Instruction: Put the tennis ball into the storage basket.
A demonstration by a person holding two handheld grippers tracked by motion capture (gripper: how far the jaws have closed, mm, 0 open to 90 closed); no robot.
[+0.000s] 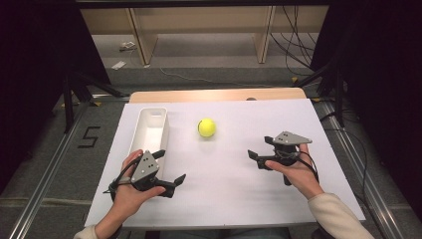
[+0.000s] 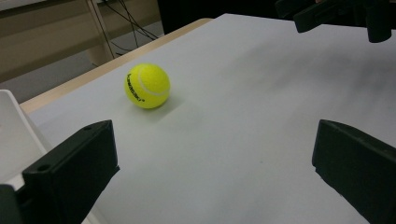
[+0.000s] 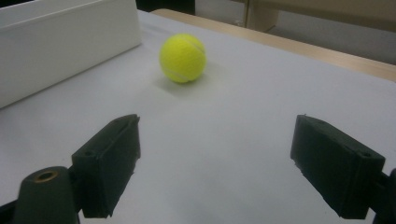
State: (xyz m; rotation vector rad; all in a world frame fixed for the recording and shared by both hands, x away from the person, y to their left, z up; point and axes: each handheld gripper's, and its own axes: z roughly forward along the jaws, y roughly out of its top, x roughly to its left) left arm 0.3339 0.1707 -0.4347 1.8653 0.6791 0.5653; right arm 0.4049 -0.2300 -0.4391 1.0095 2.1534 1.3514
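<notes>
A yellow tennis ball (image 1: 206,127) rests on the white table top (image 1: 224,184), just right of a long white tray (image 1: 149,130). My left gripper (image 1: 170,168) sits low at the front left beside the tray's near end, open, its jaws wide apart and nothing between them (image 2: 212,177). The ball (image 2: 147,86) lies well ahead of it. My right gripper (image 1: 260,148) hovers at the right, pointing left toward the ball (image 3: 182,57), open and empty (image 3: 215,158). The ball is some way beyond its jaws.
The tray's white side wall (image 3: 65,46) stands left of the ball. A wooden table edge (image 1: 214,94) runs along the back, with shelving legs and cables on the floor beyond. The right gripper's black jaws (image 2: 336,14) show far off.
</notes>
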